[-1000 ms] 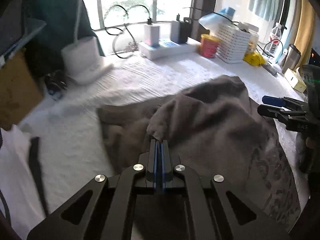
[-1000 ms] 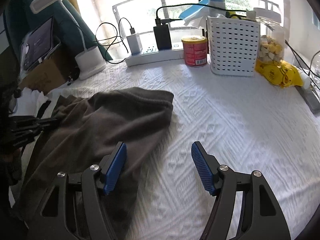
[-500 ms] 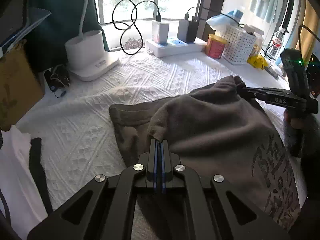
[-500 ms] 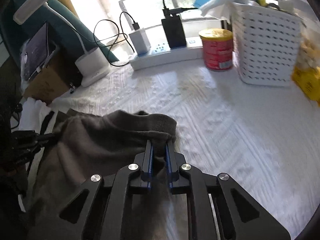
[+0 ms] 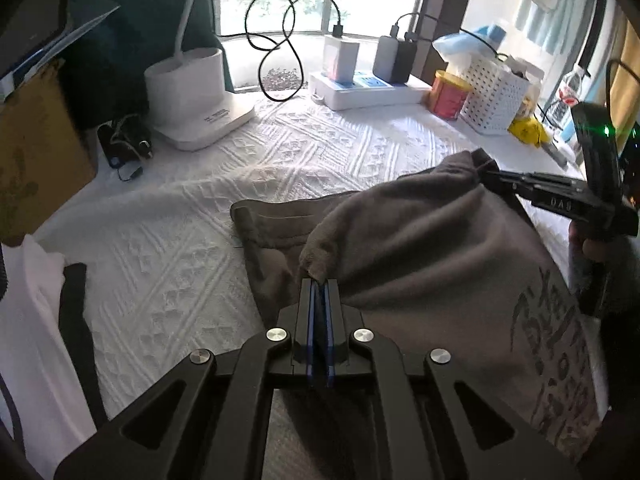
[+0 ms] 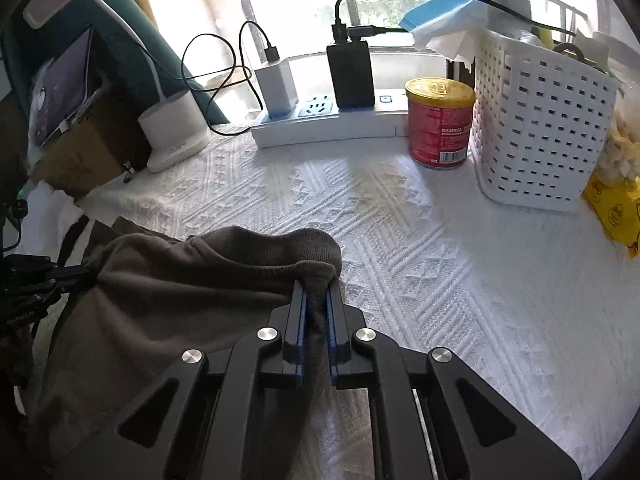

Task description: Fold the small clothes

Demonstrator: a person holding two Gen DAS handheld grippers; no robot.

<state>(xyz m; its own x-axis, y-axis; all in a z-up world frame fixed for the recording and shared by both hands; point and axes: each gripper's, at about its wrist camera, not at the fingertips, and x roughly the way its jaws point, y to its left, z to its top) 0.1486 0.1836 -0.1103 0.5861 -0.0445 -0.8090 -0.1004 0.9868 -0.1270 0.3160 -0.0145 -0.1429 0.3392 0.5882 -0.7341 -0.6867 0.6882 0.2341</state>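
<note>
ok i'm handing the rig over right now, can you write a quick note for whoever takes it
Left gripper: shut on one corner of the grey garment.
Right gripper: shut on another corner, at its ribbed hem.
Garment: held edge lifted off the white bedspread; a lower layer lies flat beneath. Printed lettering shows near the right gripper.
Done: both corners gripped, one fold under way.
Left: lay the lifted edge over, release, smooth, finish folding. A white garment waits at the left edge.
</note>
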